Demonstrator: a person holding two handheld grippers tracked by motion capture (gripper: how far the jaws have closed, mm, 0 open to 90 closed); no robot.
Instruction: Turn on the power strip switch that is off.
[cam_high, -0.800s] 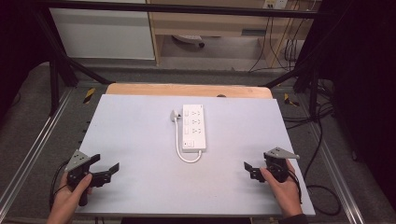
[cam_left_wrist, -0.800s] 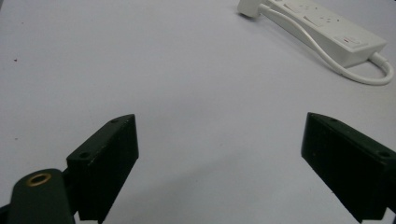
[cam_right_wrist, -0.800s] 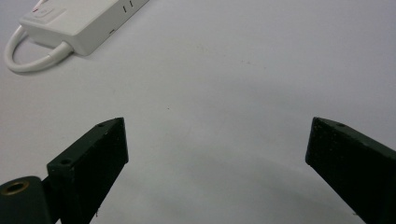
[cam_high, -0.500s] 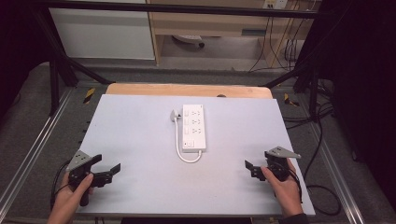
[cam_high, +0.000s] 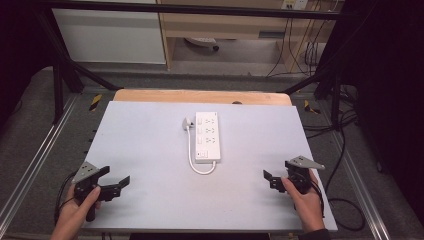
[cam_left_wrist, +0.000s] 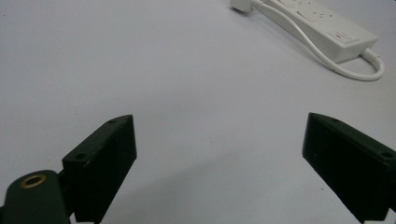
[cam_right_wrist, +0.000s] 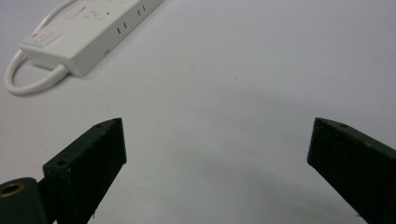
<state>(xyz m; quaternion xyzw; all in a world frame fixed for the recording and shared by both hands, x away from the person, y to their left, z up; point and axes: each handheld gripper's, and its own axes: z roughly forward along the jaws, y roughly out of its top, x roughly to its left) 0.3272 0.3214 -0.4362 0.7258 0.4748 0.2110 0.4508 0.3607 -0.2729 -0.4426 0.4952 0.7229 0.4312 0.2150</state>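
1 power strip (cam_high: 207, 136), 2 grippers apart

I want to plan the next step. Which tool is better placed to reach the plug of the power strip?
Probably left: the plug lies on the power strip's left side, facing the open left tool. The right tool would cross the strip.

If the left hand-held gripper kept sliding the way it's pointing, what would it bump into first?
Probably the power strip. The left hand-held gripper, jaws open, points across bare table; the strip and its looped cable sit ahead, off to one side, so it might just miss them.
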